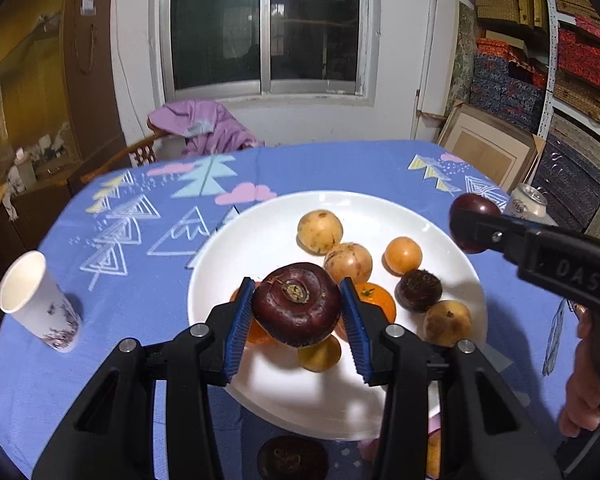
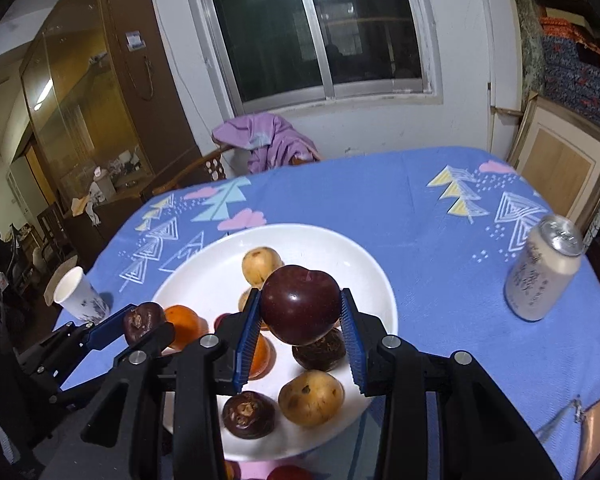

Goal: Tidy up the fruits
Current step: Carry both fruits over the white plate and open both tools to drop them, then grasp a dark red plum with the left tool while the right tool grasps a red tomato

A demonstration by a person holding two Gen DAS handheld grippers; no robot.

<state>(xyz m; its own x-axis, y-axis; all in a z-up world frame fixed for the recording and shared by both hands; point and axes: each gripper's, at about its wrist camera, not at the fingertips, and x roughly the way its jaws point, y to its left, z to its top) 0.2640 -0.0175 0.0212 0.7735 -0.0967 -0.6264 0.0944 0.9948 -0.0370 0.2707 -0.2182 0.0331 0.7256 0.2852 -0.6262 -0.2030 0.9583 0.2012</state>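
My left gripper [image 1: 297, 312] is shut on a dark brown water chestnut [image 1: 297, 305] and holds it above the near part of the white plate [image 1: 268, 232]. My right gripper [image 2: 301, 314] is shut on a dark red plum [image 2: 300, 303] above the same plate [image 2: 204, 272]. The plate holds several yellow loquats [image 1: 320, 231], orange fruits [image 1: 403, 255] and another water chestnut [image 1: 418, 290]. In the left wrist view the right gripper [image 1: 466, 226] shows at right with the plum [image 1: 474, 206]. In the right wrist view the left gripper [image 2: 142, 326] shows at left with its chestnut [image 2: 143, 321].
The table has a blue patterned cloth [image 1: 140, 280]. A paper cup [image 1: 36, 300] stands at the left, a drink can [image 2: 542, 266] at the right. More fruit [image 1: 292, 458] lies in front of the plate. A chair with purple clothing [image 1: 204, 124] is behind the table.
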